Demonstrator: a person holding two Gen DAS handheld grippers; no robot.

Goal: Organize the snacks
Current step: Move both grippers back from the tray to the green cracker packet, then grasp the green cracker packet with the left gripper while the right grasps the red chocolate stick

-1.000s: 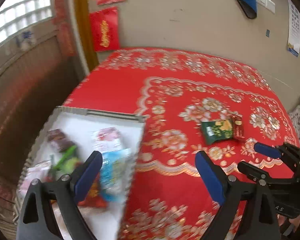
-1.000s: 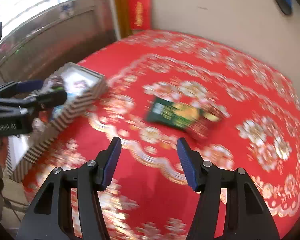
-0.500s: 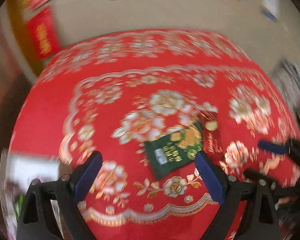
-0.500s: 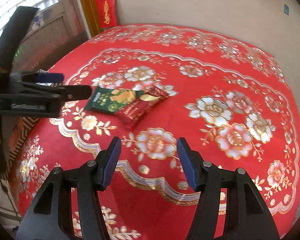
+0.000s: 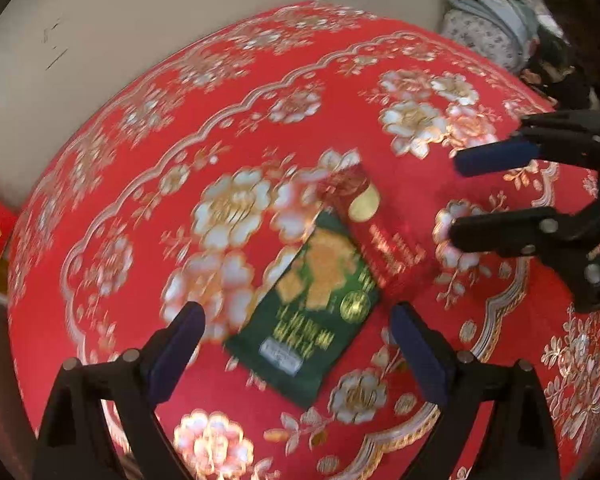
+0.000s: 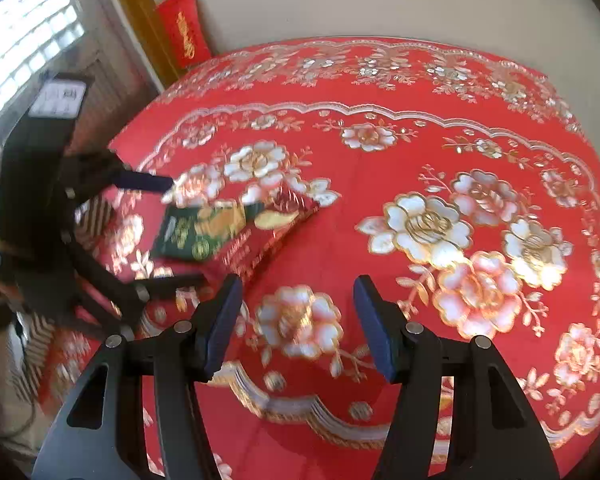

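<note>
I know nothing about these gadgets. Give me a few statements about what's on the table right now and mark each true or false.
1. The green snack packet lies flat on the red floral tablecloth. True.
2. The left hand-held gripper is clamped on the green packet. False: its jaws stand open, nothing between them.
3. A red snack packet lies touching the green one. True.
4. The right hand-held gripper holds the red packet. False: it is open and empty.
5. The packets sit in a bowl. False: they lie on the cloth.

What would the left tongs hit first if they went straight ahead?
Probably the green snack packet: it lies between the open left tongs and just ahead, with the red packet beyond it. Depth is uncertain.
</note>
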